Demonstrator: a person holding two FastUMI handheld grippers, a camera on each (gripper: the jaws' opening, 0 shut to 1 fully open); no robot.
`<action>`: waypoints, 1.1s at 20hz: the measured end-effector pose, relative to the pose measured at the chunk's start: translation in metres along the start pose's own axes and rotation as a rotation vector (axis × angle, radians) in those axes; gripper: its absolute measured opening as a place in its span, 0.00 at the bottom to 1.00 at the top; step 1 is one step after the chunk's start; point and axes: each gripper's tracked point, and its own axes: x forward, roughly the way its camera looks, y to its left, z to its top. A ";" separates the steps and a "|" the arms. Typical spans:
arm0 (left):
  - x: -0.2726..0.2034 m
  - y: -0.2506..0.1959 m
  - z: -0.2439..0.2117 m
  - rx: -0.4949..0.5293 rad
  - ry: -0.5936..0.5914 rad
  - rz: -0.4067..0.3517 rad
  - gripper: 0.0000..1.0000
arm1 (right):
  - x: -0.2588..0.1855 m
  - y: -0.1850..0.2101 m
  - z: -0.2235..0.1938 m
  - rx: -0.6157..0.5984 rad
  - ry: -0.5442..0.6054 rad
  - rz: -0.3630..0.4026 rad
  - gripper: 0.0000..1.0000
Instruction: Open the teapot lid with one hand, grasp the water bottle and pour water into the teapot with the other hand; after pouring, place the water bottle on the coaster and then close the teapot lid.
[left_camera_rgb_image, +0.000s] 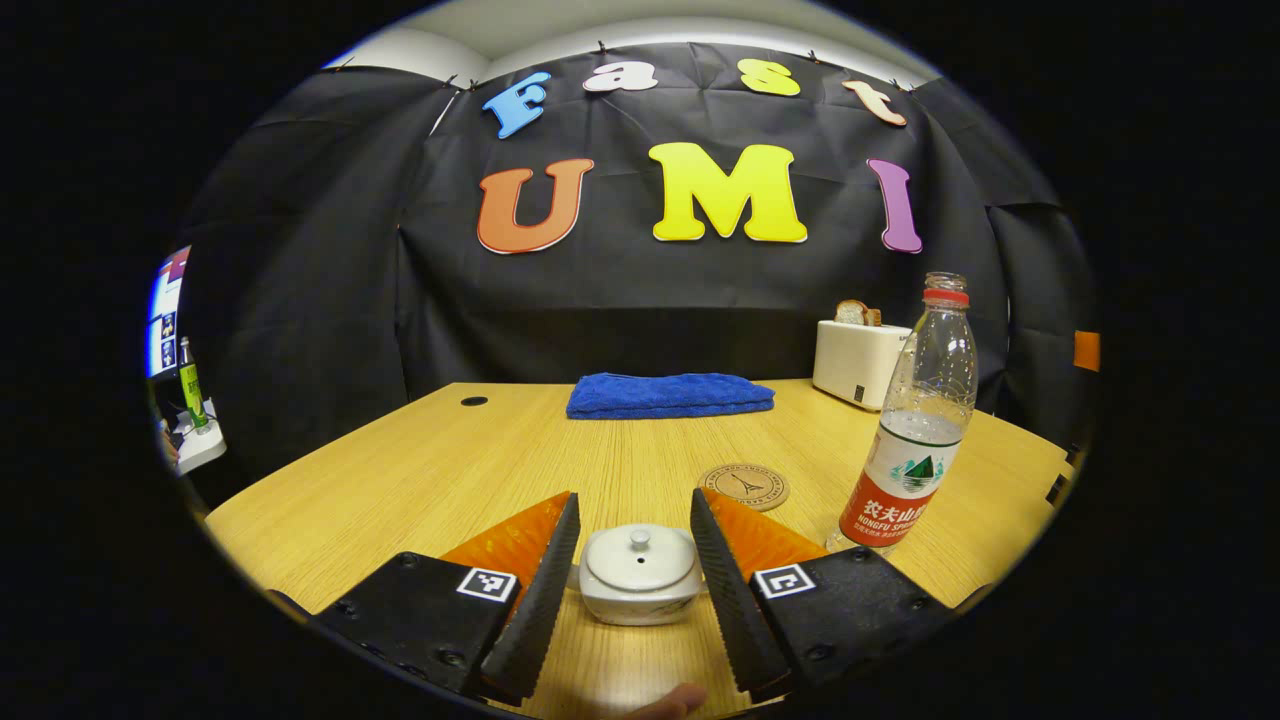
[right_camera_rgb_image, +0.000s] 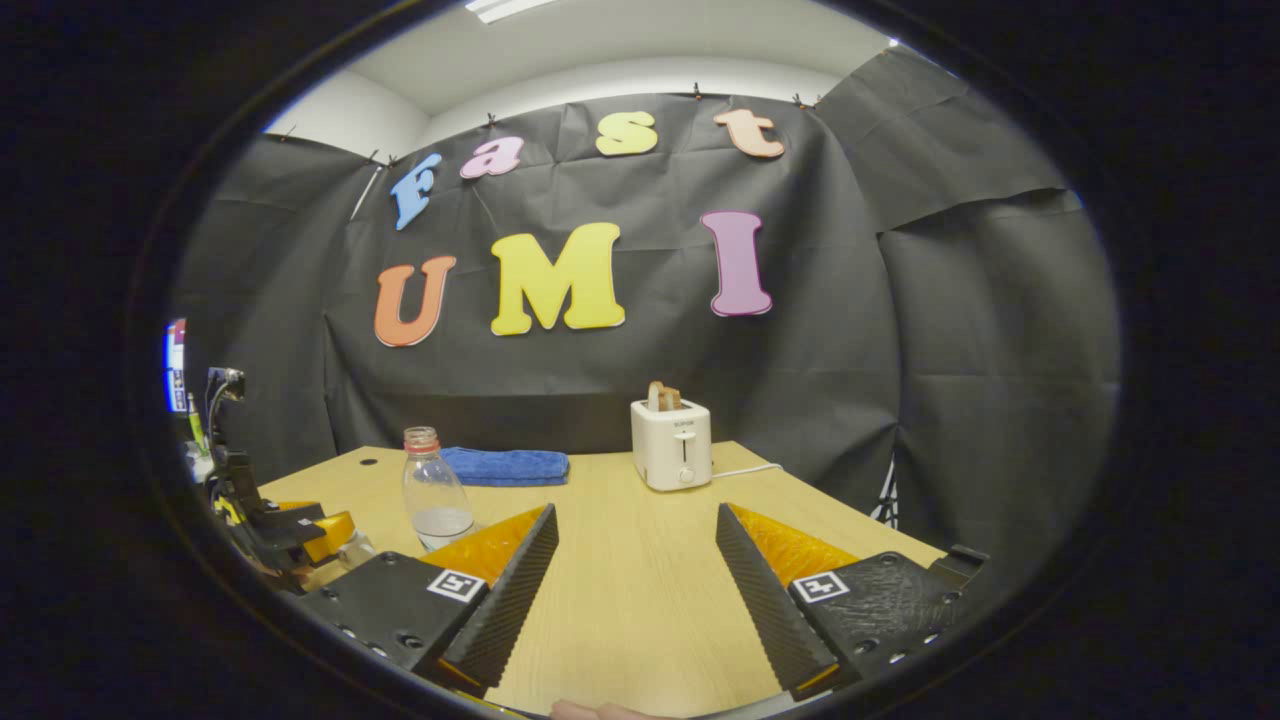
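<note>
Teapot (left_camera_rgb_image: 640, 578) is seen low and centred in the left gripper view, sat on the wooden table (left_camera_rgb_image: 430, 470) between the spread fingers of the left gripper (left_camera_rgb_image: 636, 520); the jaws are wide open w/ nothing held, and a gap is left on each side of the pot. Lid (left_camera_rgb_image: 640, 560) is still on, so the lid-lifting step is judged to be the one in hand, not yet begun. For a clean lift, the small knob (left_camera_rgb_image: 640, 540) should be aimed at rather than the pot body: fingers are best raised to knob height, centred over it, then closed gently so the pot isn't nudged or tipped; lid should be drawn straight up and kept clear of the opening while pouring is done. Pot is small, squat, off-white w/ a faint pattern low on its side; lid is domed and looks smooth, so slip is a risk. Water bottle (left_camera_rgb_image: 918, 420), uncapped and approx. half full, stands to the right of the pot, w/ the round coaster (left_camera_rgb_image: 744, 486) between and slightly behind them. Right gripper (right_camera_rgb_image: 636, 560) is likewise wide open and empty over bare table, w/ the bottle off to its left, so a leftward reach is judged needed.
</note>
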 end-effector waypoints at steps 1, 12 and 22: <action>0.001 0.000 0.000 -0.007 -0.004 -0.011 0.69 | 0.000 -0.001 0.000 0.004 0.003 -0.001 0.95; 0.003 -0.002 0.002 0.100 -0.024 -0.001 0.07 | 0.004 0.010 -0.015 0.030 0.052 0.036 0.94; -0.011 0.005 0.046 0.077 -0.058 -0.008 0.03 | 0.017 0.056 -0.050 0.037 0.139 0.165 0.96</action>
